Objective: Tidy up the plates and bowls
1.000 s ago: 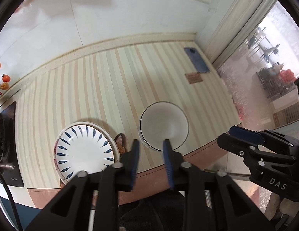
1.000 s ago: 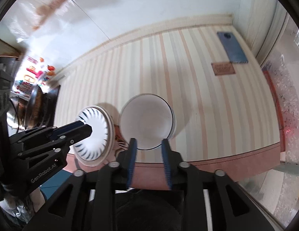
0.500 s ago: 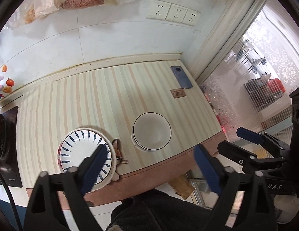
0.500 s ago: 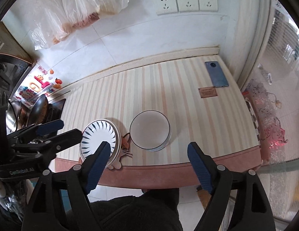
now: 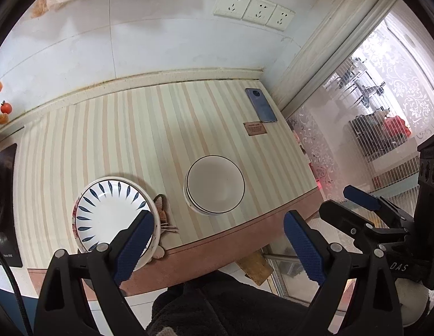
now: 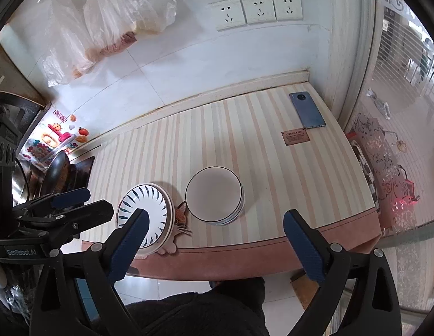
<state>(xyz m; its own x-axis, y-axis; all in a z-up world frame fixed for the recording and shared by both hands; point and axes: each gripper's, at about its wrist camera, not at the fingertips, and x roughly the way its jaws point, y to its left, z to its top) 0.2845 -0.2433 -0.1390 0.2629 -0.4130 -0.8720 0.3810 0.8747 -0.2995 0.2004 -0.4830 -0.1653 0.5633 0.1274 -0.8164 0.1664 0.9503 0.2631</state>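
A stack of white bowls with a dark rim (image 5: 215, 186) (image 6: 214, 196) stands near the front edge of the striped counter. To its left is a stack of plates, the top one white with blue leaf marks (image 5: 113, 212) (image 6: 145, 210). My left gripper (image 5: 218, 247) is wide open and empty, held high above the counter's front edge. My right gripper (image 6: 214, 247) is also wide open and empty, at about the same height. Each gripper shows in the other's view.
A cat-shaped coaster (image 6: 180, 218) lies between the stacks. A blue phone (image 6: 307, 109) and a small brown card (image 6: 295, 137) lie at the far right. A black stove with pans (image 6: 60, 173) is at the left. Wall sockets and hanging plastic bags (image 6: 110, 19) are behind.
Both grippers opened from nearly closed to wide open and pulled up and back from the bowl stack. The bowls and plates have stayed in place.
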